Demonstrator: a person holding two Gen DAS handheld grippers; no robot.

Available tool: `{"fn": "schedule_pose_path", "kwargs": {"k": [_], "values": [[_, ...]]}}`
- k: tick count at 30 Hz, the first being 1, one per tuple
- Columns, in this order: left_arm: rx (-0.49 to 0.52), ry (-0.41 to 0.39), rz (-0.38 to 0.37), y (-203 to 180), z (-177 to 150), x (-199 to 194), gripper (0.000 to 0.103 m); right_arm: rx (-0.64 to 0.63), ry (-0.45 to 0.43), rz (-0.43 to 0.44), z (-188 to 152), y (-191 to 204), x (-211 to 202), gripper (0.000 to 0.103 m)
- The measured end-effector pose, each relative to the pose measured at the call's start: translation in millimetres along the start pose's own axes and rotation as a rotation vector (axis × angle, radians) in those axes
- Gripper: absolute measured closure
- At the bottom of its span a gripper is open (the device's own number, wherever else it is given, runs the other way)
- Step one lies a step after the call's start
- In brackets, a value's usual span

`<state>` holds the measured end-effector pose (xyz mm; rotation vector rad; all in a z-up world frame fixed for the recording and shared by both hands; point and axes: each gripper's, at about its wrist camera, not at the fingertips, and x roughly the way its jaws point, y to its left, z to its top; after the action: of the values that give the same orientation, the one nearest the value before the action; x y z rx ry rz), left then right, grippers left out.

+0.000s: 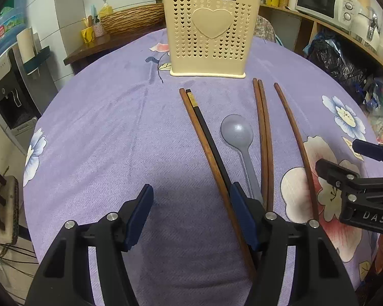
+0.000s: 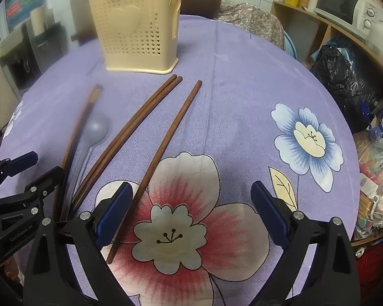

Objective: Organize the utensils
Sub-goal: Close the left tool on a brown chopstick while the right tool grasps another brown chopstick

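Hovering over the purple cloth [image 1: 94, 127], your left gripper [image 1: 190, 196] has its jaws apart, nothing pinched, with the brown-and-black chopstick pair [image 1: 204, 142] running past its right finger; your right gripper [image 2: 191, 193] is spread wide over a single brown chopstick [image 2: 166, 142]. Chopsticks and the grey spoon [image 1: 238, 132] lie lengthwise, far ends aimed at the cream holder [image 1: 209, 33]. Upright beyond them, that holder shows a few utensil tops above its rim.

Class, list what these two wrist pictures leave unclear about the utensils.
- Holder contents: left view, only tips show above the rim.
- Spoon handle end: left view, hidden behind a gripper finger.
- Black chopstick and spoon: right view, blurred.
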<state>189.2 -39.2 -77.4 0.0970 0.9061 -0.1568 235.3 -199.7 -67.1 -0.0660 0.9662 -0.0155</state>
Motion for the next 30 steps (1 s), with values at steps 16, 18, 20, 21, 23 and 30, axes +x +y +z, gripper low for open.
{"fn": "schedule_pose_path", "kwargs": {"k": [16,18,20,21,23,30], "values": [[-0.014,0.02,0.023,7,10,11,0.043,-0.052,0.052,-0.008,0,21,16,0.01],[-0.02,0.022,0.029,12,9,10,0.043,-0.055,0.05,-0.018,-1,23,18,0.01],[-0.028,0.025,0.032,18,8,9,0.043,-0.058,0.061,-0.024,-1,18,18,0.01],[-0.03,0.026,0.033,20,8,9,0.043,-0.058,0.061,-0.024,-1,18,18,0.01],[-0.036,0.03,0.034,27,7,7,0.043,-0.052,0.071,-0.037,-1,8,18,0.01],[-0.055,0.03,0.025,35,8,8,0.043,-0.007,0.094,-0.003,-4,-23,19,0.011]]}}
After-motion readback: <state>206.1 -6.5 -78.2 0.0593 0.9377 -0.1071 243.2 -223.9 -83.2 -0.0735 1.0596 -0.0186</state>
